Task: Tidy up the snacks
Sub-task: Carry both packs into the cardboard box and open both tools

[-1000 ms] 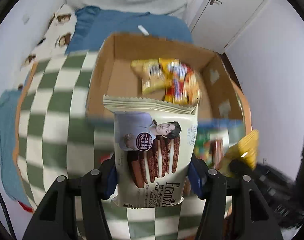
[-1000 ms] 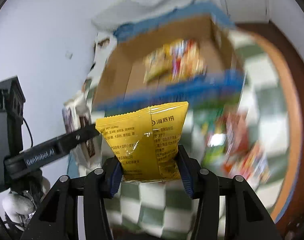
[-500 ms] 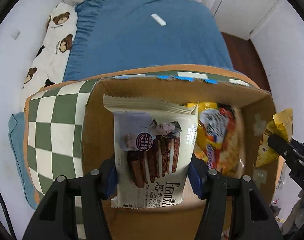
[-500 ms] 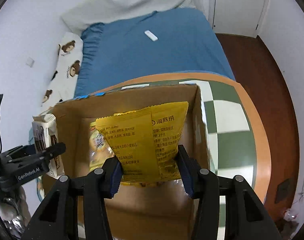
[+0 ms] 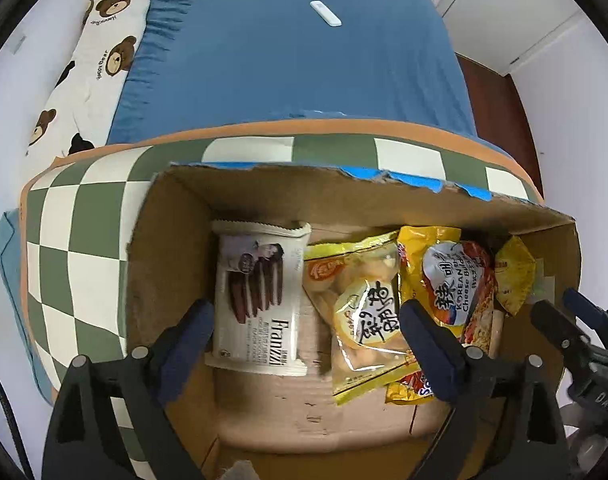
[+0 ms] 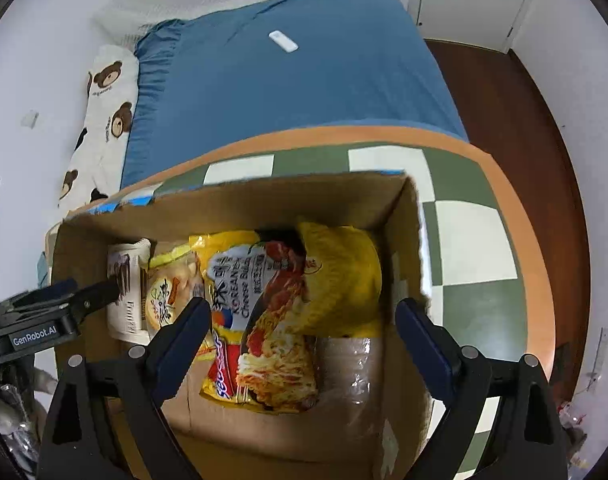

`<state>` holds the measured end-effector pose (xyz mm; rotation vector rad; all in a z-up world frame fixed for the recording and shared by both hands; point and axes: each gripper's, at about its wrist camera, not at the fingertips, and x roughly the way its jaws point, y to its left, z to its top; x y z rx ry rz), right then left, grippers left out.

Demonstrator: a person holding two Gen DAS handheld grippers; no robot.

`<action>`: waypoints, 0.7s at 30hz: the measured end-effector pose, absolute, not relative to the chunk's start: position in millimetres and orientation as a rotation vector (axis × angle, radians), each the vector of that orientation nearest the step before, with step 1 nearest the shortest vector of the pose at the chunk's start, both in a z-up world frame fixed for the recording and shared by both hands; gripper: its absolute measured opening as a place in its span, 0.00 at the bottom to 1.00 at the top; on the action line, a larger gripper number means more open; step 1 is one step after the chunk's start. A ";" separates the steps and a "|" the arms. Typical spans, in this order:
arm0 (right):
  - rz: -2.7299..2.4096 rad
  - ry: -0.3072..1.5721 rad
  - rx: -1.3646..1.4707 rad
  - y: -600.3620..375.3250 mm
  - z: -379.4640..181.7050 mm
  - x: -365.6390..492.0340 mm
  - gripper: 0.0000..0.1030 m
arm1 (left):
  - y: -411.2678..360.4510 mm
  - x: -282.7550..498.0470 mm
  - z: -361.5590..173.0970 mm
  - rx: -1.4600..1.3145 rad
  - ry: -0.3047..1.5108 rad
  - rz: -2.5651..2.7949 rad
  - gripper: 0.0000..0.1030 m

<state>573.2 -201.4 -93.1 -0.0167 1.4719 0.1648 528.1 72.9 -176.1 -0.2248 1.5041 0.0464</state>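
An open cardboard box [image 5: 171, 240] [image 6: 408, 216] stands on the checked table. Inside lie a white Franzzi cookie pack [image 5: 259, 300] [image 6: 123, 292] at the left, a clear yellow snack bag [image 5: 360, 304] [image 6: 169, 284], a Korean cheese noodle pack [image 5: 456, 284] [image 6: 259, 312], and a yellow pouch [image 5: 514, 272] [image 6: 340, 276] at the right. My left gripper [image 5: 306, 336] is open and empty above the cookie pack. My right gripper [image 6: 301, 334] is open and empty above the noodle pack and yellow pouch.
The green-and-white checked table [image 5: 63, 216] [image 6: 476, 240] has an orange edge. Behind it is a bed with a blue sheet [image 5: 287, 52] [image 6: 287, 80], a bear-print pillow [image 5: 91, 60] and a small white remote [image 5: 325, 13]. Wood floor [image 6: 504, 92] lies at right.
Both grippers have opened over the box. The cookie pack dropped from the left gripper and the yellow pouch from the right; both now lie inside the box.
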 end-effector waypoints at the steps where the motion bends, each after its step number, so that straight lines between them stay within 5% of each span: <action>1: 0.159 1.467 -0.035 -199.9 -93.3 570.5 0.93 | 71.7 526.7 -175.8 -0.228 1.503 0.045 0.92; 21: 0.134 1.322 -0.115 -199.3 -60.9 474.2 0.93 | 56.3 425.3 -134.1 -0.149 1.315 0.112 0.92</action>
